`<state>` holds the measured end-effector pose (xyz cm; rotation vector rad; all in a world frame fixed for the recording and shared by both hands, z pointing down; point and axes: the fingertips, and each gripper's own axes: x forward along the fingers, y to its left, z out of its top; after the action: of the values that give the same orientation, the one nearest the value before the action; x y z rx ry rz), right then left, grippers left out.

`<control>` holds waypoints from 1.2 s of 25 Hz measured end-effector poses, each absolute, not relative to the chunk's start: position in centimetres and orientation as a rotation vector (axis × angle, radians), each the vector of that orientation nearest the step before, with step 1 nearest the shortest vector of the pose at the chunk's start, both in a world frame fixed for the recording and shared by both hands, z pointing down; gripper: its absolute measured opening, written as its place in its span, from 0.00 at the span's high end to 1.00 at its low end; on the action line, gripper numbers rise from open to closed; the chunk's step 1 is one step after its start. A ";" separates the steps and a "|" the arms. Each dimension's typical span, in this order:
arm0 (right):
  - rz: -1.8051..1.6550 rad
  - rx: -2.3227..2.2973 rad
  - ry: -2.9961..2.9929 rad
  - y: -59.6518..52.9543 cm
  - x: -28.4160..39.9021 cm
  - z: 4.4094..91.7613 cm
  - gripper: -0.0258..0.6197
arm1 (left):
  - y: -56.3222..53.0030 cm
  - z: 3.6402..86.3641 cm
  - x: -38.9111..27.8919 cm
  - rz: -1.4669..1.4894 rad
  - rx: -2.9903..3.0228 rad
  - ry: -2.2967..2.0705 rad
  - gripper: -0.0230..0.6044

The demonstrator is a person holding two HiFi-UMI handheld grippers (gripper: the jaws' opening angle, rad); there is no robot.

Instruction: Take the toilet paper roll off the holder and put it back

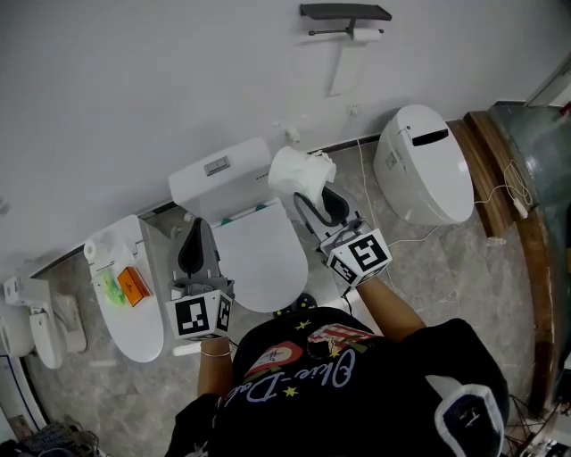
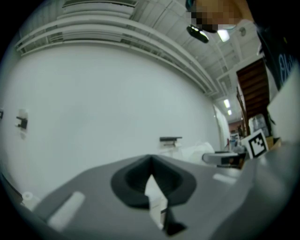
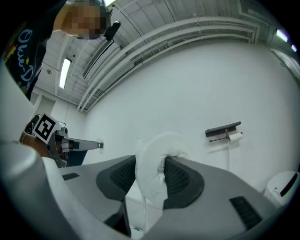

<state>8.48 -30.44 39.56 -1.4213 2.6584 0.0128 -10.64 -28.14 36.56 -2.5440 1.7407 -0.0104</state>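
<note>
The toilet paper roll (image 1: 290,170) is off its holder and clamped between the jaws of the right gripper (image 1: 314,198). They stand wide apart on its flanks, squashing it a little, with a loose tail hanging down. It is held above the near middle toilet (image 1: 259,263), well apart from the far white wall (image 1: 134,89). Another toilet (image 1: 428,170) stands to the right and a third (image 1: 125,303) to the left.

High on the far wall, right of the roll, is the dark holder (image 1: 345,12). Something small and white with a strip hanging below it seems to sit on its bar, but it is too small to tell what.

The left gripper (image 1: 197,230) hangs near and to the left, jaws together at the tips and carrying nothing I can be sure of.

The take-off step looks done and the return is in hand. Next the roll must go far and right, with its core lined up on the bar.
</note>
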 end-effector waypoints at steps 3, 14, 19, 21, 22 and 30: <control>-0.005 -1.397 2.821 -33.7 7.3 41.5 0.70 | -28.0 36.8 -11.7 -0.016 -2.526 1.779 0.97; 0.016 -1.228 3.611 -50.0 1.0 52.3 0.70 | -26.4 38.9 -19.8 -0.109 -2.366 2.062 0.97; -0.059 -1.081 3.886 -53.3 -1.5 57.0 0.70 | -25.6 40.8 -22.9 -0.154 -2.303 2.213 0.97; -0.056 -0.999 3.978 -53.8 -2.6 58.4 0.70 | -25.7 41.3 -23.5 -0.174 -2.294 2.239 0.97; -0.026 -0.967 4.013 -54.1 -3.3 58.9 0.70 | -25.6 41.6 -23.8 -0.184 -2.290 2.249 0.97; 0.317 -0.867 4.157 -54.9 -6.2 61.1 0.70 | -26.1 42.4 -24.9 -0.216 -2.266 2.299 0.97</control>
<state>-6.16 -54.87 61.09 -0.8674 4.1568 0.3170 -24.89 -26.13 42.37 -2.2656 2.2986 -0.2156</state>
